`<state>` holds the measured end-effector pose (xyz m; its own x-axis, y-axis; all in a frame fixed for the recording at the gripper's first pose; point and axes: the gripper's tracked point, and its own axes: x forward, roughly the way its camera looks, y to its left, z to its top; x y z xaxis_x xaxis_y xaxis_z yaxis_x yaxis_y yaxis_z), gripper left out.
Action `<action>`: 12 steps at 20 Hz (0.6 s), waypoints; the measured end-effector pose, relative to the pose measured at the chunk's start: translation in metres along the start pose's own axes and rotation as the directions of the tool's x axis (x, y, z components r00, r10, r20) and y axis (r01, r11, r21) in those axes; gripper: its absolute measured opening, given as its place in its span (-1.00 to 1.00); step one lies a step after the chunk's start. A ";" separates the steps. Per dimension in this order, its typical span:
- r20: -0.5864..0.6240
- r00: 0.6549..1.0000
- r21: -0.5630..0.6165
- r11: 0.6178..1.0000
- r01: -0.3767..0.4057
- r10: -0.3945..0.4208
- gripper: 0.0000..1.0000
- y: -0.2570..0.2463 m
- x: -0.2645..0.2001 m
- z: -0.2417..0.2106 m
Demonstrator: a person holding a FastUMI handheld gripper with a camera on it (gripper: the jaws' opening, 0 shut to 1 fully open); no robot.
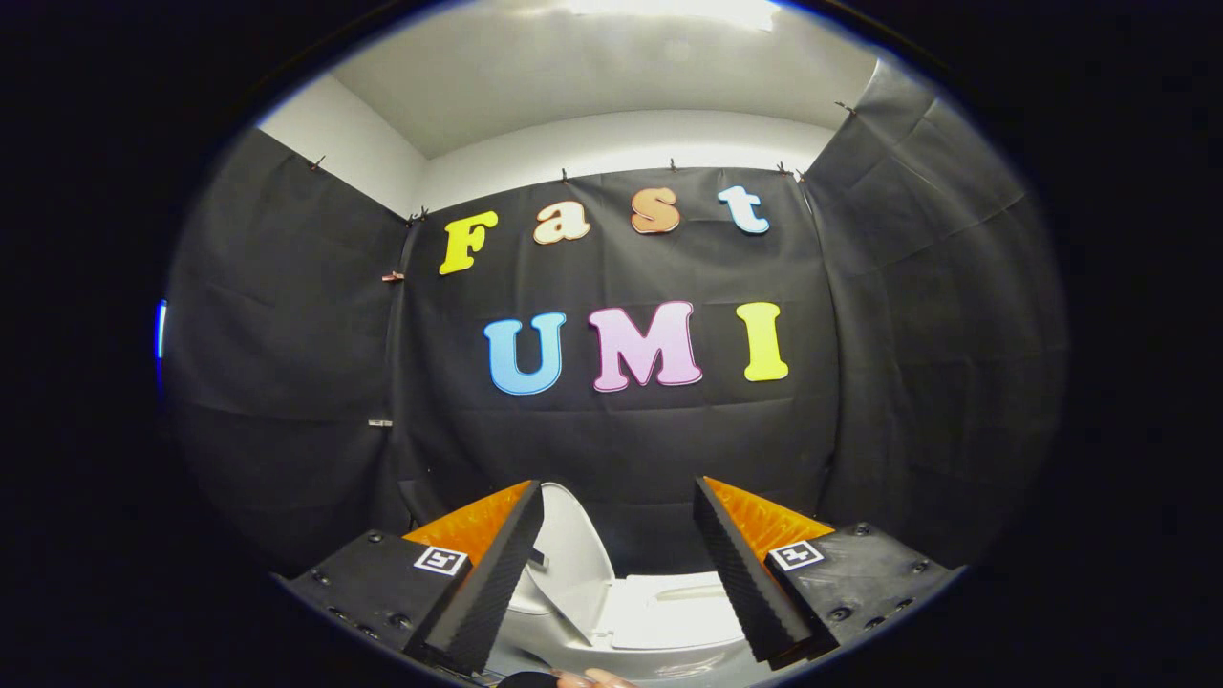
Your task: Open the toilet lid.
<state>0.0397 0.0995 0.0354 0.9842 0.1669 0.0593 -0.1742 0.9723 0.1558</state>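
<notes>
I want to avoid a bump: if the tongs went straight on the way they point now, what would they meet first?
Probably the raised toilet lid, which stands just ahead between the fingers of the open tongs, nearer the left finger. Above it, only the black cloth wall lies beyond. Depth is hard to judge here.

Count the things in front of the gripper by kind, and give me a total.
Toilet: 1
Toilet lid, raised: 1
Gripper, fingers apart, nothing between the pads: 1
Total: 3

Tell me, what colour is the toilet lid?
White. The toilet lid stands raised between the open gripper fingers, clearest in the gripper view.
</notes>
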 end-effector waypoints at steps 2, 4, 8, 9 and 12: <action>-0.003 1.000 -0.005 1.000 0.003 -0.003 0.97 0.001 -0.003 -0.001; -0.006 1.000 -0.013 1.000 0.005 -0.005 0.97 0.000 -0.007 -0.002; -0.004 1.000 -0.035 0.999 0.005 -0.006 0.97 0.002 -0.011 0.000; -0.003 1.000 -0.039 0.999 0.007 -0.007 0.97 0.002 -0.011 -0.001; -0.003 1.000 -0.044 0.999 0.014 -0.015 0.97 0.000 -0.011 0.000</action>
<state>0.0286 0.0978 0.0343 0.9867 0.1531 0.0542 -0.1585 0.9808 0.1136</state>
